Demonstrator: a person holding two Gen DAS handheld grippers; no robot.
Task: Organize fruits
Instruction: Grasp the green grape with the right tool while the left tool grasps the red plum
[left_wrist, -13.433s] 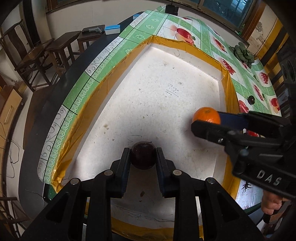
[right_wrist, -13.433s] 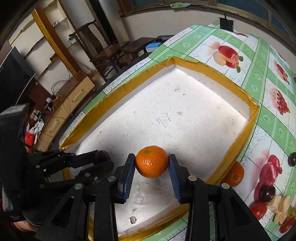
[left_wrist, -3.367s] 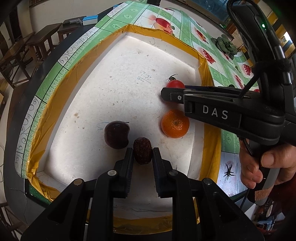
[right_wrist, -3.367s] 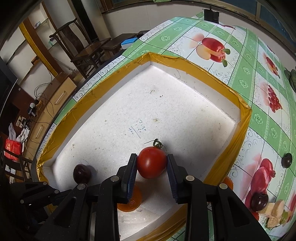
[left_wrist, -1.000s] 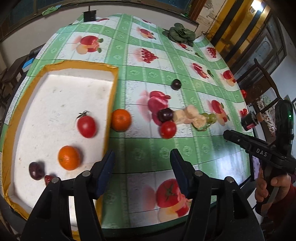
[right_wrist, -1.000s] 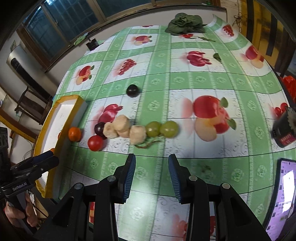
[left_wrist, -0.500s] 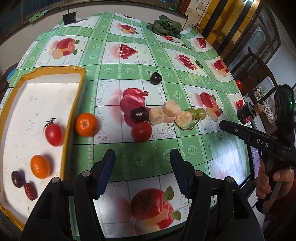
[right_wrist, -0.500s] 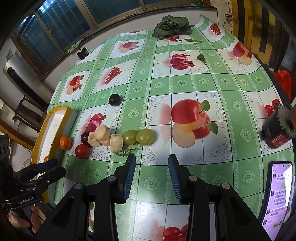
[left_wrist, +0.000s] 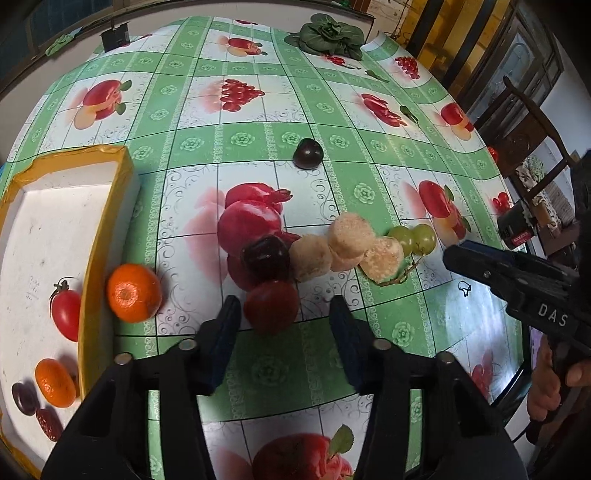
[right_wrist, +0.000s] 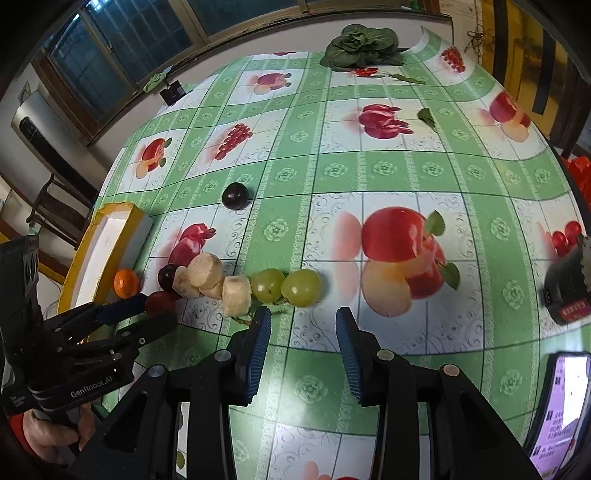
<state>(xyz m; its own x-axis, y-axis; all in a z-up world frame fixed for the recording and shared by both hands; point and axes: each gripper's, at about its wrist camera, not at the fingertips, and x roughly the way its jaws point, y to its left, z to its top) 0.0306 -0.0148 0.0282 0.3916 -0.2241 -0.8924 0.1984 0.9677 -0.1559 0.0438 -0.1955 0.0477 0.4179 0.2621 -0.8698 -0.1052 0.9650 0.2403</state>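
Note:
A red tomato (left_wrist: 271, 306) lies on the fruit-print tablecloth between the fingers of my left gripper (left_wrist: 284, 317). The jaws are closing, and a gap still shows on the tomato's right side. Behind it sit a dark plum (left_wrist: 265, 256), pale banana chunks (left_wrist: 351, 236) and green grapes (left_wrist: 412, 238). An orange (left_wrist: 133, 293) rests against the outside of the white tray (left_wrist: 125, 166), which holds a tomato, an orange and two dark fruits. My right gripper (right_wrist: 303, 332) stands open and empty just short of the grapes (right_wrist: 286, 286). Another dark plum (right_wrist: 234, 195) lies farther back.
Leafy greens (right_wrist: 360, 44) lie at the far end of the table. A lit phone (right_wrist: 561, 406) and a black device (right_wrist: 565, 291) sit at the right edge. The table edge runs close along the right and near side. A person's hand holds each gripper.
My left gripper has come forward and down around the red tomato, and its jaws have narrowed. The right gripper has edged closer to the grapes, still open.

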